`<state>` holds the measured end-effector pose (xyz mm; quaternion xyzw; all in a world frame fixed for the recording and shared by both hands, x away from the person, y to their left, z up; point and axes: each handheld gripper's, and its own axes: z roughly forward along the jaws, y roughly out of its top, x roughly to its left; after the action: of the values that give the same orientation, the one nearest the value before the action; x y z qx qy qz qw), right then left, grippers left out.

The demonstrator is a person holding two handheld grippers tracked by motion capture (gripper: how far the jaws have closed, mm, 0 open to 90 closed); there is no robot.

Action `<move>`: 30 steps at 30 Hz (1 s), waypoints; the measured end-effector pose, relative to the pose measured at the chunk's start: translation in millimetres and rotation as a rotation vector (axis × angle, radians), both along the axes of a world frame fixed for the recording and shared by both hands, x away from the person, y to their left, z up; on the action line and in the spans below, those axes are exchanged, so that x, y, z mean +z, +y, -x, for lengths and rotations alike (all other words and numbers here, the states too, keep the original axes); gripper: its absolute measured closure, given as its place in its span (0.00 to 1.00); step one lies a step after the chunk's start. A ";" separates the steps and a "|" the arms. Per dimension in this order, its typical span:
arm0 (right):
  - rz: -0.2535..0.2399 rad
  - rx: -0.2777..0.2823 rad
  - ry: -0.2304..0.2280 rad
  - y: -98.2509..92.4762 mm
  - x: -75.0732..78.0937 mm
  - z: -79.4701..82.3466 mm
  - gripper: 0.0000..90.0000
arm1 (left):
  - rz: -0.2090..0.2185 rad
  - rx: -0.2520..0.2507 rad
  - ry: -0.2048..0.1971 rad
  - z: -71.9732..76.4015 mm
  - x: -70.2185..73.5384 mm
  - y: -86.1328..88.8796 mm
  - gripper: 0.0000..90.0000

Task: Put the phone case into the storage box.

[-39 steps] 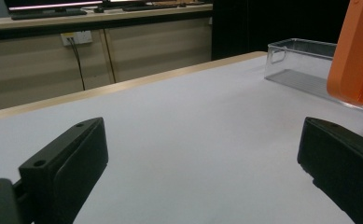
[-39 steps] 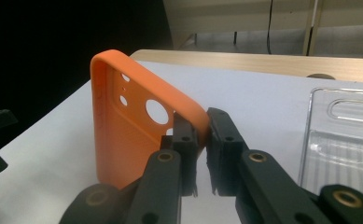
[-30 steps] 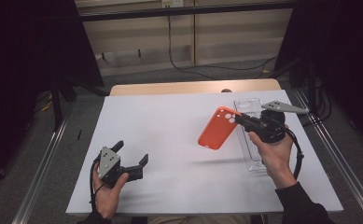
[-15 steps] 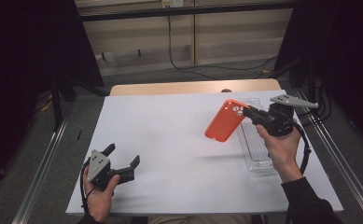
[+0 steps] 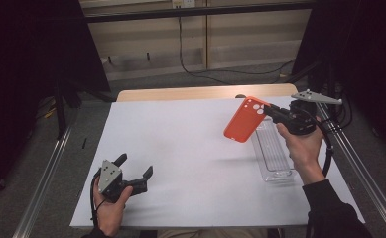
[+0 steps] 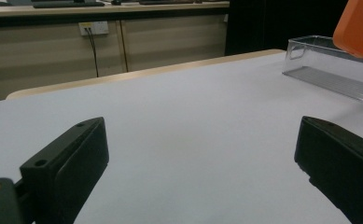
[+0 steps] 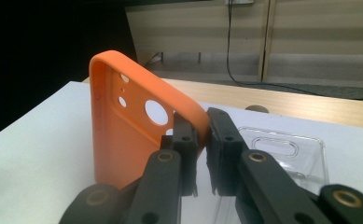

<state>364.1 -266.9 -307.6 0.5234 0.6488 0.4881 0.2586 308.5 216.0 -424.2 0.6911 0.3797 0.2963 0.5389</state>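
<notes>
Orange phone case (image 5: 244,119) sits right of centre in the high view, clear of the white worktop (image 5: 190,163) and tilted, camera cut-outs toward the top. The right claw (image 5: 270,112) is clenched on one long side wall of the case near the camera end; in the right gripper view the two pads pinch that rim (image 7: 198,126) with the shell (image 7: 123,135) standing to the left of the jaws. Judgement: a light, thin-walled moulded shell, likely somewhat flexible, not fragile; matte skin should give decent friction. An edge pinch at one end leaves most of the shell cantilevered, so it may swing or flex; a hold nearer mid-length of the wall would steady it. The clear plastic tray (image 5: 275,158) lies on the worktop just below and right of the case, looking rigid and slick. The left claw (image 5: 133,171) rests released at lower left, jaws spread wide with nothing between them, as the left gripper view confirms. Against the earlier frames: the case is now higher and further toward the upper right, more over the tray's far end; the left hand has settled slightly lower left, jaws as wide as before.
</notes>
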 end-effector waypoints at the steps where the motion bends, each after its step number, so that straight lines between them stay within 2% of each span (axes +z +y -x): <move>1: 0.006 -0.004 -0.004 -1.3 0.7 -0.9 0.92 | 0.005 0.009 -0.003 0.0 0.0 0.0 0.03; 3: 0.006 -0.010 -0.007 -3.6 2.2 -2.3 0.92 | 0.014 -0.004 0.018 -1.1 0.0 0.9 0.03; 7: 0.029 -0.009 -0.039 -7.9 5.6 -2.8 0.92 | 0.012 -0.003 0.029 -1.7 -1.4 1.5 0.03; 9: 0.029 -0.012 -0.037 -9.0 6.4 -2.8 0.92 | 0.018 -0.015 0.035 -2.2 -1.7 0.5 0.03; 19: 0.045 -0.042 -0.056 -22.4 14.4 -5.9 0.92 | 0.026 -0.009 0.028 -1.4 -0.9 0.1 0.03; 30: 0.053 -0.088 -0.054 -39.6 16.3 -12.6 0.92 | 0.026 -0.002 0.023 -0.9 0.3 2.1 0.04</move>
<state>376.7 -306.5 -291.3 0.5312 0.6306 0.4727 0.3110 309.3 218.1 -423.9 0.6879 0.3887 0.2830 0.5437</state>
